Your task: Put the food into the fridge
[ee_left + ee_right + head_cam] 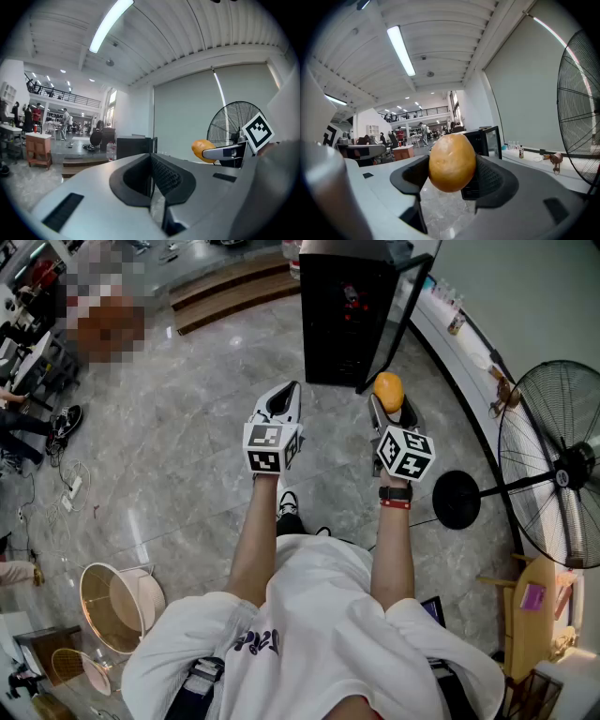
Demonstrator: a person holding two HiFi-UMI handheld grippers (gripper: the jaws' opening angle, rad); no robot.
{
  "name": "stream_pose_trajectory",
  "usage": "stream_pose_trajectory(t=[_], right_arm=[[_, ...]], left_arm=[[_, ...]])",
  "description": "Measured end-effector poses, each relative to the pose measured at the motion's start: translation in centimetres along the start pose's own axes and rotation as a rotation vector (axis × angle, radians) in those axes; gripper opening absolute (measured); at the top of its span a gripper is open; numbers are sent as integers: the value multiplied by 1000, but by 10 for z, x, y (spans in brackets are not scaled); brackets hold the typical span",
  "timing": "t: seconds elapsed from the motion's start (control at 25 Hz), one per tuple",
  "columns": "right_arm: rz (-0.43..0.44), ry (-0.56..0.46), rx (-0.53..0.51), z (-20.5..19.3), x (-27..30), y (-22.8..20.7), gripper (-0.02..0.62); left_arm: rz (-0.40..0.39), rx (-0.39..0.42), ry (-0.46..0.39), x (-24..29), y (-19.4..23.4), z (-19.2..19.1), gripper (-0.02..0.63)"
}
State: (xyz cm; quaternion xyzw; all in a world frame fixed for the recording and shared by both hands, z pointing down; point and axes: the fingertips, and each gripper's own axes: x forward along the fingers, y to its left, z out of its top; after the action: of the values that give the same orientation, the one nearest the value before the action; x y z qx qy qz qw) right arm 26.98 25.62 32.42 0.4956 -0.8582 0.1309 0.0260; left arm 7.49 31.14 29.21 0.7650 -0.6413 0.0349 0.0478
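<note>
Orange oval food (452, 161) clamped in right gripper (388, 401) — left gripper (152, 176) closed, empty.

No legible text anywhere

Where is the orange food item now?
The orange food item is held in the right gripper's fingers, right of centre in the head view, above the floor just before the open black fridge.
</note>
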Motion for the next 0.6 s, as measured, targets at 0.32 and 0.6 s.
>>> stream_pose_trajectory(t=[0.32, 0.6], right_arm=[[-8, 10, 21, -12, 29, -2, 322], [-25, 24, 61, -12, 78, -7, 322]], left_arm=[[-27, 1, 15, 23, 13, -13, 18], [-38, -5, 32, 63, 42, -18, 18]])
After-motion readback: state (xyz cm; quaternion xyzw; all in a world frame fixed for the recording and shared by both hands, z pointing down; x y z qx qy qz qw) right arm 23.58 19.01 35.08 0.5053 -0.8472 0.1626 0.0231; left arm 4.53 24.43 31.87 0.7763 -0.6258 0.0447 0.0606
